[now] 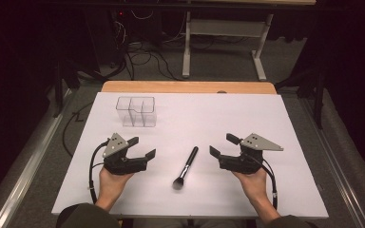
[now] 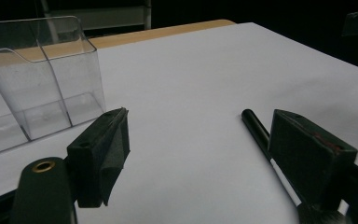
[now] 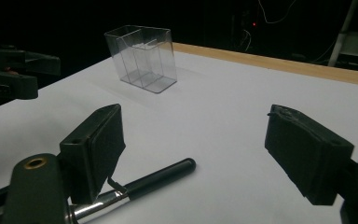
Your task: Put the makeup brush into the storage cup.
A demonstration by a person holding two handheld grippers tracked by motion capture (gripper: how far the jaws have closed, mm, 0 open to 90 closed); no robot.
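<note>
Item: makeup brush — black handle, silver collar, dark bristle head. It lay flat on the white table, well short of the clear organizer, with its handle end pointing toward the organizer and its bristles toward the person. Nothing touched it.

Item: clear organizer, three upright compartments, standing near the far left part of the table. All compartments looked bare as far as the plastic let one see.

Item: left gripper, held in the left hand, rested on the table between the organizer and the person, just left of the brush. Its jaws stood wide apart and held nothing; in the left gripper view the brush handle lay past the right-hand jaw, not between the two.

Item: right gripper, held in the right hand, rested on the far side of the brush from the left one. Jaws also wide apart, nothing between them — in the right gripper view the handle ran under the left-hand jaw.

Status, judged from the layout: work at its start. Brush not yet picked up; lifting, carrying and standing it in a compartment all remained.
</note>
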